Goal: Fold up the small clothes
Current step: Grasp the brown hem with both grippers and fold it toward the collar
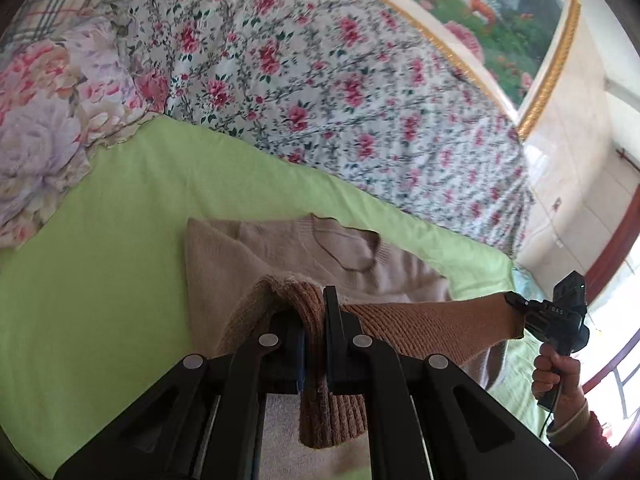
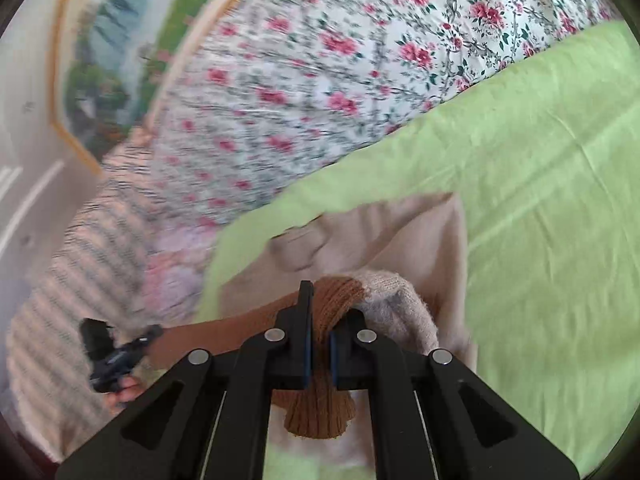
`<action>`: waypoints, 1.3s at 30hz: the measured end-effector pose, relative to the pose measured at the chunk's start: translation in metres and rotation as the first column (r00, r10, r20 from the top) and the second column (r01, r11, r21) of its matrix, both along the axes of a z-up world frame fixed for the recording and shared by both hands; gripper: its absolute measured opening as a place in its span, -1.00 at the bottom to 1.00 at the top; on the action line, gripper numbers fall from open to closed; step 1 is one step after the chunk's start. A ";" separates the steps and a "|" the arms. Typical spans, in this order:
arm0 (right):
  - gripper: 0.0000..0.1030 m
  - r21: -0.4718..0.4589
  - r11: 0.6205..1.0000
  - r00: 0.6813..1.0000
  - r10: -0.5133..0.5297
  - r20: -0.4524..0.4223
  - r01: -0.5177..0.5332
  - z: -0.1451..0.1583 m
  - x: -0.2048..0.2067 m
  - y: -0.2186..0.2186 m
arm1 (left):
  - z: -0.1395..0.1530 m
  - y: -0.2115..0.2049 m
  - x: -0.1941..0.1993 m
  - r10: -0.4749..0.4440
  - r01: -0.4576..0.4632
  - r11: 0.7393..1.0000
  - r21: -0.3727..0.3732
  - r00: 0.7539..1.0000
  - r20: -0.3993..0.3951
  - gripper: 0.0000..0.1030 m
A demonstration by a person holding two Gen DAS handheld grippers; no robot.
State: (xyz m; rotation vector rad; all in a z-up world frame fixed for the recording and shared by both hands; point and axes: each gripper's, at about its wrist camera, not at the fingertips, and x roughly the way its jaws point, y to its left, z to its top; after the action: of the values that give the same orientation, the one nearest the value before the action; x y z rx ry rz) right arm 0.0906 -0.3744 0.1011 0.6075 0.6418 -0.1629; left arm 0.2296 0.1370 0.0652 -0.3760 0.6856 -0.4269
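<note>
Pinched between the pressed-together jaws of the left gripper (image 1: 314, 344) and right gripper (image 2: 318, 354), ribbed brown hem (image 1: 420, 324) of soft, light, floppy sweater (image 1: 288, 248), best held by hem corners, collar end lying on green sheet (image 1: 100, 248).

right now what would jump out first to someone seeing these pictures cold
The tan sweater, lying on the lime-green sheet, has its brown ribbed hem lifted and stretched between the left gripper and the right gripper, both shut on it. Behind runs a loud pink-flowered quilt, with a gold-framed landscape painting on the wall beyond.
</note>
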 end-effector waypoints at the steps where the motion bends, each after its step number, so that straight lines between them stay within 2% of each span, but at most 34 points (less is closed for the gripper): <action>1: -0.86 0.031 1.000 0.998 0.004 -0.066 -0.002 -0.006 0.012 -0.006 | -0.006 -0.003 0.017 0.005 -0.005 1.000 0.006 1.000 -0.019 -0.90; 6: -0.85 0.025 0.999 0.985 -0.025 -0.170 0.029 -0.059 0.065 -0.033 | -0.047 -0.007 0.081 0.056 -0.049 0.997 0.065 0.992 -0.115 -0.89; 10: -0.81 0.060 0.997 0.974 -0.032 -0.223 0.047 -0.093 0.075 -0.045 | -0.079 -0.011 0.105 0.076 -0.057 0.992 0.111 0.982 -0.172 -0.87; 12: -0.79 0.075 0.996 0.978 -0.028 -0.206 0.045 -0.097 0.071 -0.048 | -0.084 -0.013 0.107 0.077 -0.054 0.991 0.123 0.978 -0.193 -0.85; 14: -0.69 0.083 0.996 0.985 -0.026 -0.172 0.040 -0.092 0.058 -0.047 | -0.080 -0.013 0.095 0.063 -0.044 0.993 0.106 0.980 -0.189 -0.81; 16: -0.40 0.051 0.998 0.991 -0.034 -0.129 0.041 -0.075 0.036 -0.038 | -0.072 -0.014 0.074 0.033 -0.018 0.997 0.081 0.983 -0.180 -0.71; 19: -0.34 -0.007 1.000 0.998 0.006 -0.058 -0.007 -0.054 0.007 -0.011 | -0.059 -0.028 0.028 -0.043 0.053 0.996 0.069 0.988 -0.146 -0.59; 21: -0.34 -0.037 0.991 0.990 0.127 -0.058 -0.130 -0.053 0.002 0.020 | -0.058 -0.047 0.003 -0.124 0.131 0.990 0.047 0.983 -0.139 -0.56; 24: -0.34 -0.058 0.923 0.911 0.363 -0.196 -0.380 -0.074 0.021 0.071 | -0.070 -0.098 -0.013 -0.262 0.280 0.957 0.076 0.947 -0.186 -0.57; 26: -0.34 -0.042 0.840 0.813 0.509 -0.283 -0.541 -0.092 0.037 0.100 | -0.077 -0.121 -0.009 -0.303 0.329 0.938 0.106 0.930 -0.208 -0.57; 27: -0.34 -0.033 0.807 0.770 0.549 -0.325 -0.589 -0.101 0.046 0.109 | -0.081 -0.132 -0.004 -0.313 0.347 0.928 0.135 0.923 -0.222 -0.57; 28: -0.34 -0.033 0.793 0.746 0.558 -0.364 -0.609 -0.108 0.054 0.111 | -0.084 -0.142 0.004 -0.323 0.365 0.916 0.164 0.917 -0.235 -0.57; 29: -0.34 -0.031 0.784 0.725 0.556 -0.407 -0.620 -0.114 0.064 0.109 | -0.085 -0.147 0.013 -0.328 0.375 0.908 0.188 0.914 -0.241 -0.57; 30: -0.34 -0.028 0.790 0.721 0.544 -0.429 -0.613 -0.118 0.074 0.101 | -0.085 -0.148 0.026 -0.319 0.371 0.904 0.212 0.916 -0.242 -0.57; 31: -0.37 -0.019 0.801 0.725 0.532 -0.437 -0.599 -0.121 0.084 0.090 | -0.085 -0.147 0.039 -0.313 0.366 0.904 0.219 0.918 -0.243 -0.59; 33: -0.40 -0.025 0.838 0.762 0.483 -0.430 -0.545 -0.120 0.103 0.059 | -0.084 -0.135 0.062 -0.280 0.336 0.912 0.235 0.929 -0.240 -0.77; 35: -0.40 -0.095 0.893 0.820 0.356 -0.448 -0.439 -0.119 0.115 0.027 | -0.081 -0.120 0.090 -0.222 0.283 0.920 0.273 0.947 -0.233 -0.77; 36: -0.38 -0.120 0.927 0.860 0.273 -0.432 -0.355 -0.116 0.118 0.007 | -0.078 -0.108 0.107 -0.183 0.243 0.930 0.276 0.957 -0.227 -0.73; 37: -0.38 -0.156 0.949 0.890 0.190 -0.414 -0.274 -0.112 0.118 -0.008 | -0.075 -0.097 0.118 -0.120 0.182 0.933 0.311 0.971 -0.208 -0.70; 38: -0.38 -0.152 0.971 0.924 0.121 -0.362 -0.187 -0.108 0.114 -0.027 | -0.073 -0.086 0.128 -0.047 0.115 0.927 0.357 0.980 -0.194 -0.75; 39: -0.38 -0.128 0.984 0.946 0.079 -0.315 -0.125 -0.104 0.108 -0.039 | -0.073 -0.073 0.138 0.007 0.065 0.929 0.363 0.981 -0.194 -0.74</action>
State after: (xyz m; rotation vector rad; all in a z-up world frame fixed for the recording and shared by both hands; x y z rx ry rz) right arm 0.1983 -0.4133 -0.0034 0.4081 0.9547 -0.2085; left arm 0.3679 0.0641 -0.0077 -0.0490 0.9421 -0.2828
